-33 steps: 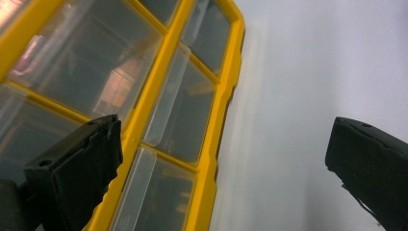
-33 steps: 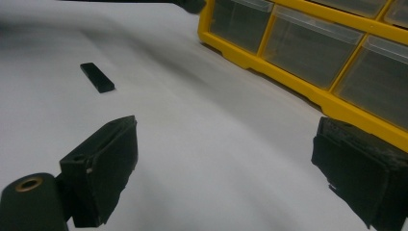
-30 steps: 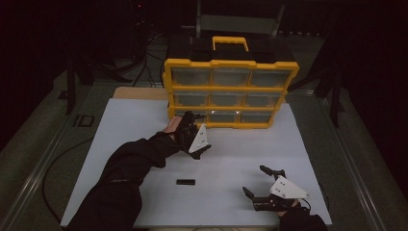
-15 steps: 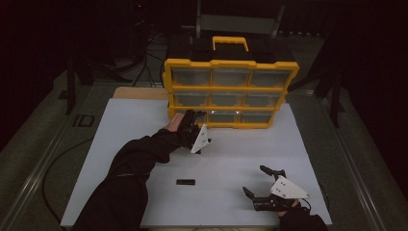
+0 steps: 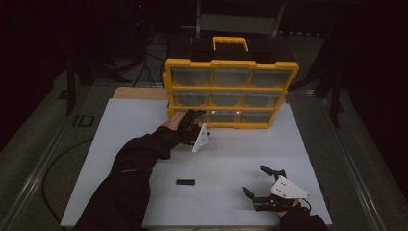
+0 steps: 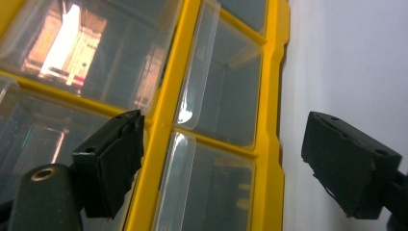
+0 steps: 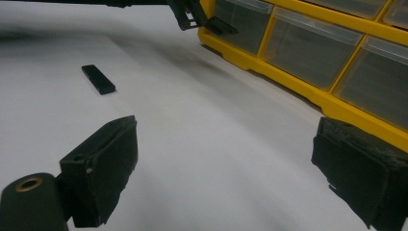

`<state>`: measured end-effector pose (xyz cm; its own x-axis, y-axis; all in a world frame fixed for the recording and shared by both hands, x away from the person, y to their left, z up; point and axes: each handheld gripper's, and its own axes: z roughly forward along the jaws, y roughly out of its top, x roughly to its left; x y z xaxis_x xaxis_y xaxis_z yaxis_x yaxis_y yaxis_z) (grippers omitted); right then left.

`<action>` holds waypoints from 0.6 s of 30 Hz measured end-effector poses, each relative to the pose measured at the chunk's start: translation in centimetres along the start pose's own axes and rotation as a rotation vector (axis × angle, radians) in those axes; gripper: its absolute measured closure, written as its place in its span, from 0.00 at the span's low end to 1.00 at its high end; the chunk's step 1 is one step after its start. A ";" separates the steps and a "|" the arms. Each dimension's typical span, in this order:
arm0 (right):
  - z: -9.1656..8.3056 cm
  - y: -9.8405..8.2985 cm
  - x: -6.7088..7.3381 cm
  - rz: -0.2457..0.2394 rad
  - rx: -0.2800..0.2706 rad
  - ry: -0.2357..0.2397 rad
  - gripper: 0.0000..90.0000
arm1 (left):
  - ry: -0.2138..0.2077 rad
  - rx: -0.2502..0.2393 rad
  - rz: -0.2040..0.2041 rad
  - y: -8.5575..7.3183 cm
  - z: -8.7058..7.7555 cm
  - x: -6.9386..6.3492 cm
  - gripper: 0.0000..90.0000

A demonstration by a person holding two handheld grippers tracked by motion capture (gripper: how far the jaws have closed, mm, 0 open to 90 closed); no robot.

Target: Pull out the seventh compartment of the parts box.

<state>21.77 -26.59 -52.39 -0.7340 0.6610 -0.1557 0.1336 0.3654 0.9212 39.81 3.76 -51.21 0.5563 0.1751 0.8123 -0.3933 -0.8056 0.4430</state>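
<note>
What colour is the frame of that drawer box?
Yellow, around clear drawers; the drawer box shows best in the high view.

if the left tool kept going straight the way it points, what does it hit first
Most likely the clear front of a bottom-row drawer in the yellow organizer. The left tool is open, jaws just closing slightly, nothing between them; the remaining gap is hard to judge.

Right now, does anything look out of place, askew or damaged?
Nothing looks damaged or spilled. The yellow drawer organizer stands upright with its drawers shut. One small black block lies loose on the white table, apart from everything else.
</note>
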 end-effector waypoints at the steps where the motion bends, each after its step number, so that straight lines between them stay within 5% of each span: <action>1: 0.0 0.0 0.0 0.000 0.001 0.000 0.10 | 0.002 0.006 0.008 0.0 0.1 0.0 0.19; 11: 0.0 0.0 0.0 -0.004 0.002 0.001 0.10 | 0.056 0.044 0.054 -0.4 0.9 -0.2 0.27; 18: 0.0 0.0 0.0 -0.002 0.002 -0.005 0.10 | 0.072 0.062 0.045 -0.7 1.3 -0.1 0.34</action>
<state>21.75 -26.62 -52.38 -0.7311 0.6634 -0.1593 0.1335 0.3681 0.9201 40.94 3.56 -52.10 0.4841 0.1762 0.8571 -0.3692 -0.8469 0.3826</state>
